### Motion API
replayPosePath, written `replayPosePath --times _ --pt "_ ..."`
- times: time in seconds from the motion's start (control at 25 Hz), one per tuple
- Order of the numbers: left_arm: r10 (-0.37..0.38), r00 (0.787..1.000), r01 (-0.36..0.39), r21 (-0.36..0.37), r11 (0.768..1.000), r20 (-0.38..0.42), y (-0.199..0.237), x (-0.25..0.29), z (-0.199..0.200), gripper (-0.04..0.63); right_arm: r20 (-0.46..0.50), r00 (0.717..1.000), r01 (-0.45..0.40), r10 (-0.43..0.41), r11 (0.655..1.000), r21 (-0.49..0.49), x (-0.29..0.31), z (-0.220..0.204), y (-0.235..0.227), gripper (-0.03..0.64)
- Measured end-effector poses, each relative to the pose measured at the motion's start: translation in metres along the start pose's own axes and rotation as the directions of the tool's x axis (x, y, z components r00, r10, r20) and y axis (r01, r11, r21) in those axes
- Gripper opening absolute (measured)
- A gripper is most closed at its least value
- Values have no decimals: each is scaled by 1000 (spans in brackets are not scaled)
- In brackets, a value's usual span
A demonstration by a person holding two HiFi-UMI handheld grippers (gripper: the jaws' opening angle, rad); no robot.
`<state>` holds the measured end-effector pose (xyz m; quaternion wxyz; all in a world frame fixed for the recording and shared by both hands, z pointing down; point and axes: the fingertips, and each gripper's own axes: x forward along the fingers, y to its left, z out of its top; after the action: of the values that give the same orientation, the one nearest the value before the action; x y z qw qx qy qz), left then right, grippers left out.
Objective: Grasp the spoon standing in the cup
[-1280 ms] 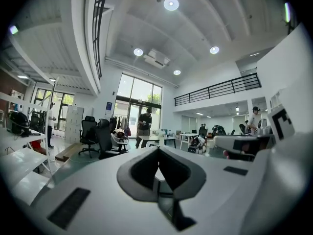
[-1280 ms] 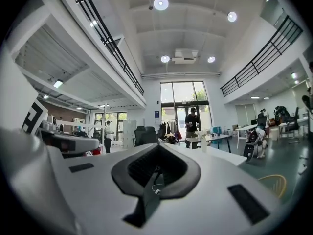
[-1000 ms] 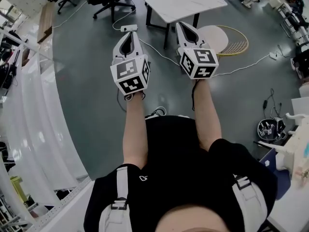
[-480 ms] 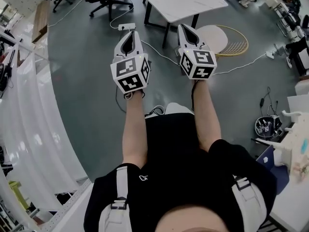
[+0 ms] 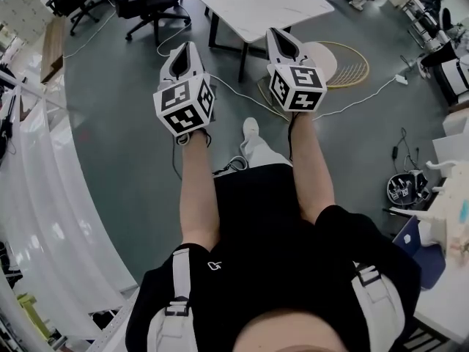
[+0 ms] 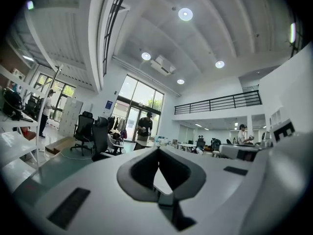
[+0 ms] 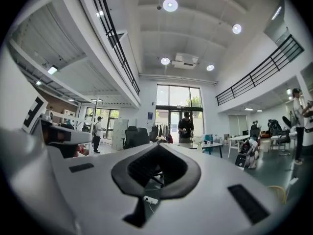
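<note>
Short of the white table point(image 5: 256, 2), the left gripper point(image 5: 189, 48) and right gripper point(image 5: 279, 34) were pinched closed and empty; walking closer and opening one seemed wise.

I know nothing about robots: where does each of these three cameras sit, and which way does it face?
Head view: worn on the head, looking steeply down at the grey floor; shows the person's arms, left gripper and right gripper.
Left gripper view: rides on the left gripper, looking level along its shut jaws into the hall.
Right gripper view: the same on the right gripper, jaws shut too.
Shared: both gripper views catch a standing person before tall windows.
</note>
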<state>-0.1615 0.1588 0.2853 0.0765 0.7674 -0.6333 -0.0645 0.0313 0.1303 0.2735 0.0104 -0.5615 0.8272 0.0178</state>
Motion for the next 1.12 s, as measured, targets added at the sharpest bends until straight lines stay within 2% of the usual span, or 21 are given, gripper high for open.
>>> replayPosePath --times 0.12,0.28,0.48,0.8,0.96,1.12 --pt "27 999 -27 -13 1000 45 12 14 16 15 51 999 -6 7 1000 -21 11 17 -10 6" --pt "9 998 -10 20 1000 68 13 48 23 15 105 994 19 -20 1000 14 39 29 -31 6" --pt "-20 997 18 32 999 70 7 108 29 15 146 989 -8 2 999 44 89 31 -52 6" --pt "-57 998 57 33 998 -7 -24 212 -6 15 91 995 40 -51 992 121 157 -2 -136 6" --pt "-44 999 45 23 999 -22 -23 268 -16 15 28 999 24 -28 990 138 213 -32 -163 6" --pt "8 997 -9 -10 1000 -79 -10 320 -45 15 -45 999 -12 19 987 157 268 -67 -179 6"
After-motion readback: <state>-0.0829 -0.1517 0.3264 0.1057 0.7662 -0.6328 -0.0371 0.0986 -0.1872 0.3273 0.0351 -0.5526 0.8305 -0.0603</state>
